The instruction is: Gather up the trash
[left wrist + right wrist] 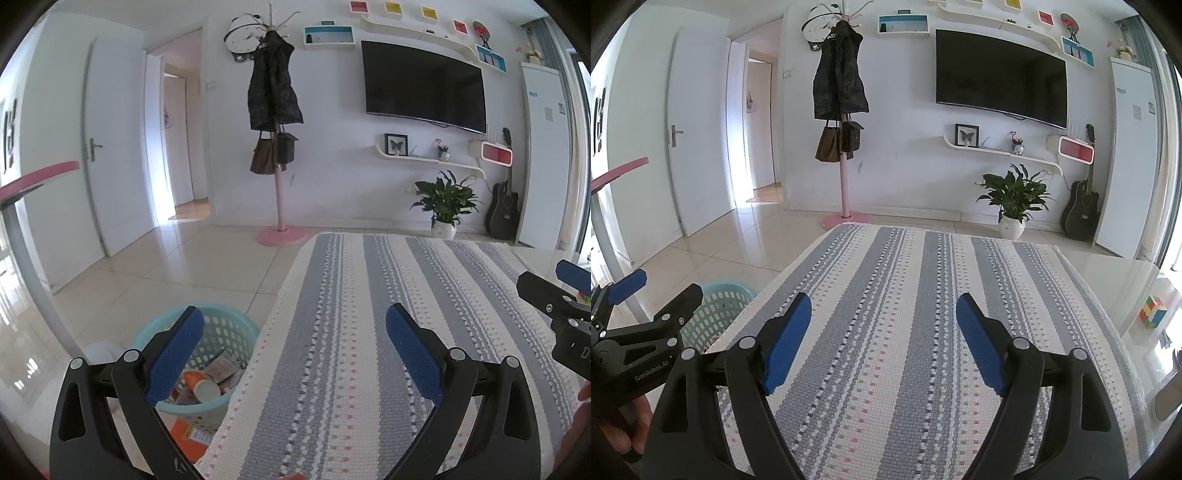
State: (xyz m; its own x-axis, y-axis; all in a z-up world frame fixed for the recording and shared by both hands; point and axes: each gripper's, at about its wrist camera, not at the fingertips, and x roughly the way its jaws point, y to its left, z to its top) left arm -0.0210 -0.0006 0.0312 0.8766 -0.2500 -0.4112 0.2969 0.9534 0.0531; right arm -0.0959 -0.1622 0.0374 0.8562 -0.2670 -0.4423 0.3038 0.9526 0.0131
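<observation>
A teal plastic basket (236,325) stands on the floor at the table's left edge. It holds trash: an orange bottle (199,384) and several wrappers (225,367). It also shows in the right wrist view (720,306). My left gripper (295,325) is open and empty, straddling the table's left edge, its left finger over the basket. My right gripper (882,314) is open and empty above the striped tablecloth (905,332). Each gripper shows at the edge of the other's view.
An orange packet (188,435) lies on the floor beside the basket. A coloured cube (1152,310) sits on the bare glossy table part at right. A pink coat stand (280,206), a potted plant (443,206) and a guitar (502,210) stand by the far wall.
</observation>
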